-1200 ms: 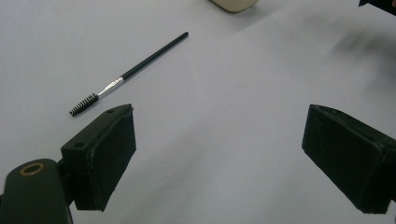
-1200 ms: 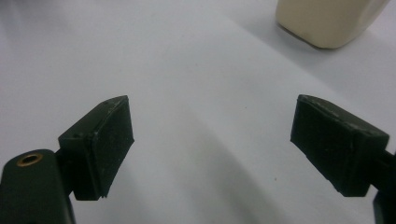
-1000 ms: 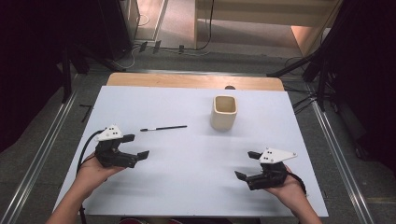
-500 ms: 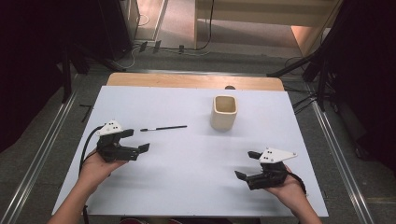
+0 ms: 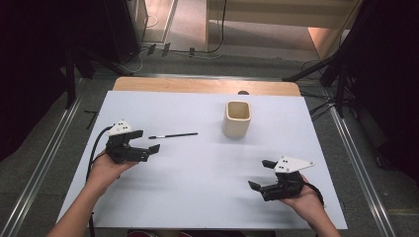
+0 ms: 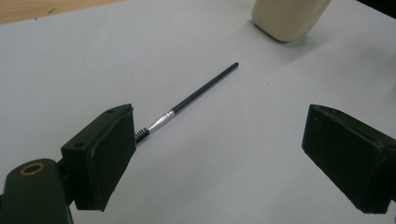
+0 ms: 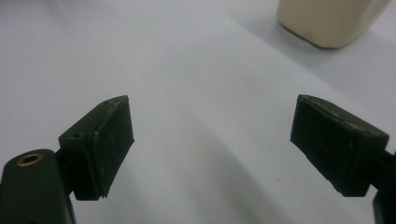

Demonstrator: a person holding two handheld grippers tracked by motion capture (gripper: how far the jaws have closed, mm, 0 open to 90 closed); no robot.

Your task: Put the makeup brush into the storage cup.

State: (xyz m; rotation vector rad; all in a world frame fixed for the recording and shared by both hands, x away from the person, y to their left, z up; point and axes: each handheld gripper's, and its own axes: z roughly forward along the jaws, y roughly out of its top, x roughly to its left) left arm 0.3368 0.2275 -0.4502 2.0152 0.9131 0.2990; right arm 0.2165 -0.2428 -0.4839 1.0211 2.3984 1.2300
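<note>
A thin black brush with a silver ferrule lies flat on the white table top, left of a cream square cup. My left gripper is open just in front of the brush's left end. In the left gripper view the brush runs away from the left jaw toward the cup, its bristle tip beside that jaw, and the left gripper holds nothing. Near the front right, my right gripper is open and empty. In its own view the right gripper points at bare table short of the cup.
A strip of wooden table edge runs along the back of the white top. Metal rails flank the table on both sides. Cables lie on the floor beyond it.
My left gripper has moved forward and slightly right, closing in on the brush's left end. The right gripper, the brush and the cup have stayed put.
</note>
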